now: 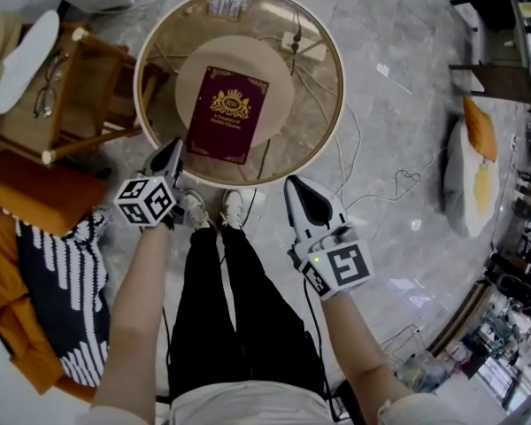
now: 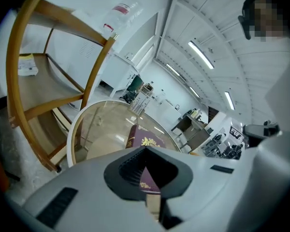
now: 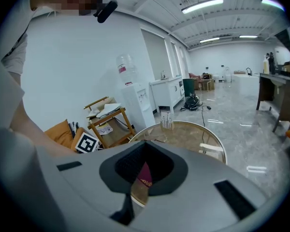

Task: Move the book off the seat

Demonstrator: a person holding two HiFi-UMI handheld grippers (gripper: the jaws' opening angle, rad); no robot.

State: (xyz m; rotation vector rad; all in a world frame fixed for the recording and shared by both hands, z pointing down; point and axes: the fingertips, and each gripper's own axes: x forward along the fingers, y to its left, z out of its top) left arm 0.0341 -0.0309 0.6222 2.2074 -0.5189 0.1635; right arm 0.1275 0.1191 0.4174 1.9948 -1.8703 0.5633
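A maroon book (image 1: 228,113) with a gold crest lies flat on the round glass table (image 1: 329,56) with a gold rim. A beige round seat (image 1: 274,65) shows through the glass beneath it. My left gripper (image 1: 170,159) hovers at the table's near left edge, just short of the book's near corner, jaws shut and empty. My right gripper (image 1: 295,186) hangs off the near right rim, also shut with nothing in it. The book (image 2: 145,140) shows just past the closed tips in the left gripper view, and the book (image 3: 144,175) peeks through the notch in the right gripper view.
A wooden shelf cart (image 1: 75,104) with glasses stands left of the table. Orange cushions and a black-and-white patterned cloth (image 1: 57,290) lie at the lower left. Cables (image 1: 372,189) trail over the marble floor. The person's black-trousered legs (image 1: 239,317) stand before the table.
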